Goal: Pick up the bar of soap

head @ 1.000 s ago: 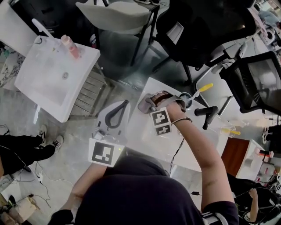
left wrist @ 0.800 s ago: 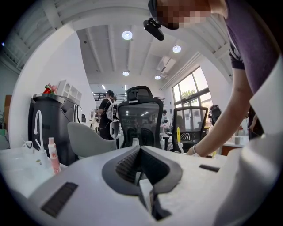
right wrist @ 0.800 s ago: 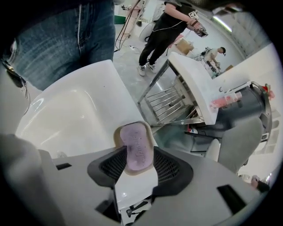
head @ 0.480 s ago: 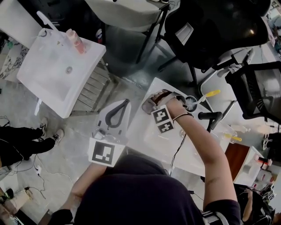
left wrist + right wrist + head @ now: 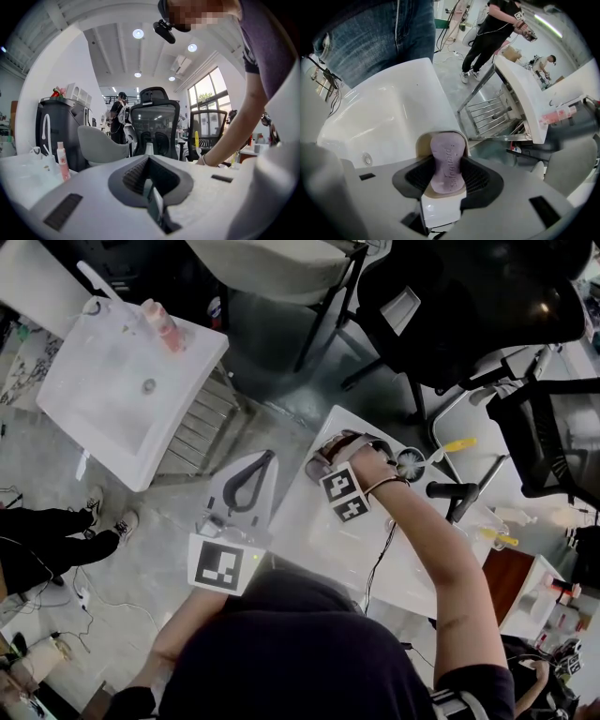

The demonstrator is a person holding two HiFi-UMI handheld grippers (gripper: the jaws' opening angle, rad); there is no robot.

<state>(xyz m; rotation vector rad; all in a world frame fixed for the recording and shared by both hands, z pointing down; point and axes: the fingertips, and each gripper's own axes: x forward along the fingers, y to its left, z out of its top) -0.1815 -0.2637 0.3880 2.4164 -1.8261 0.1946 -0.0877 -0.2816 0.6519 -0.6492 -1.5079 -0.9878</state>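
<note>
Soap point(image 5: 446, 150) sits flat in a cream dish point(image 5: 421, 143) on the corner of the white sink point(image 5: 389, 117), and the right gripper point(image 5: 448, 174) is over it now, pointing steeply down. The lilac bar lies lengthwise in the slot between the 2 jaws. Its long axis runs straight away from the gripper body. One rounded end is tucked in by the gripper body, the other pokes out past the jaw tips toward the sink's outer edge and the steel rack point(image 5: 497, 112) beyond. Raised lettering runs along that same line, face up.

Those jaws have just been opening and now stand spread wide. A ribbed pad point(image 5: 478, 176) is close along each long side of the bar, and I can't see either one pressing on it.

From the head view, the right gripper point(image 5: 339, 448) hangs at the sink's point(image 5: 319, 531) far left corner. The left gripper point(image 5: 267, 457) is off the sink's left edge, held roughly level over the floor. Its jaws are pressed together at the tips with nothing between them point(image 5: 149, 161).
</note>
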